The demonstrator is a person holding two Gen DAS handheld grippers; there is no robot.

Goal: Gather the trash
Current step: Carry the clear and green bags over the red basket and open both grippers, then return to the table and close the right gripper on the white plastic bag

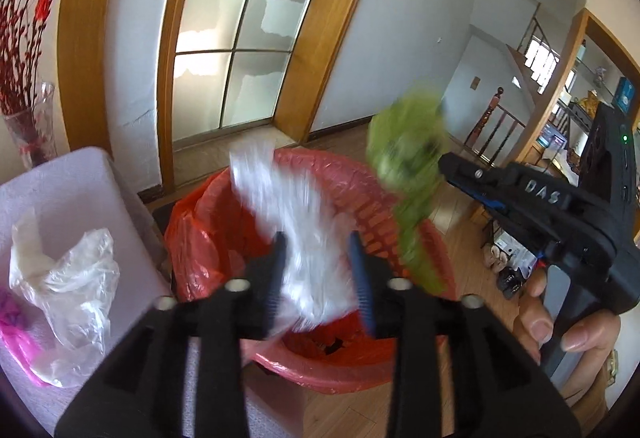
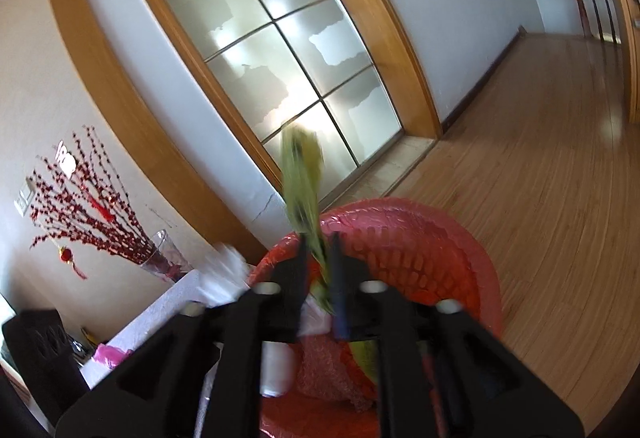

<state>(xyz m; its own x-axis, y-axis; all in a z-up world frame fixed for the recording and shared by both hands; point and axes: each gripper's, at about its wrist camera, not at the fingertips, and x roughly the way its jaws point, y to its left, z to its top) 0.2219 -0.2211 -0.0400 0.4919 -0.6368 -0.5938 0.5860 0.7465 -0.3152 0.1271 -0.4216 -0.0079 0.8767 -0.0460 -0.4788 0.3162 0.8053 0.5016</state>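
Note:
A red bin with a red liner (image 1: 408, 238) stands on the floor below both grippers; it also shows in the right wrist view (image 2: 440, 250). My left gripper (image 1: 318, 270) is over the bin, its jaws apart around a blurred white plastic wrapper (image 1: 292, 222). My right gripper (image 2: 320, 270) is shut on a blurred green wrapper (image 2: 302, 182) above the bin's rim. The green wrapper (image 1: 408, 158) and the right gripper's body show at the right of the left wrist view.
A white-covered table (image 1: 68, 182) at the left carries a clear plastic bag (image 1: 72, 278) and a pink bag (image 1: 12, 334). A glass vase (image 1: 36, 126) with red branches stands behind. A frosted glass door (image 1: 240, 30) and wooden floor (image 2: 540, 178) lie beyond.

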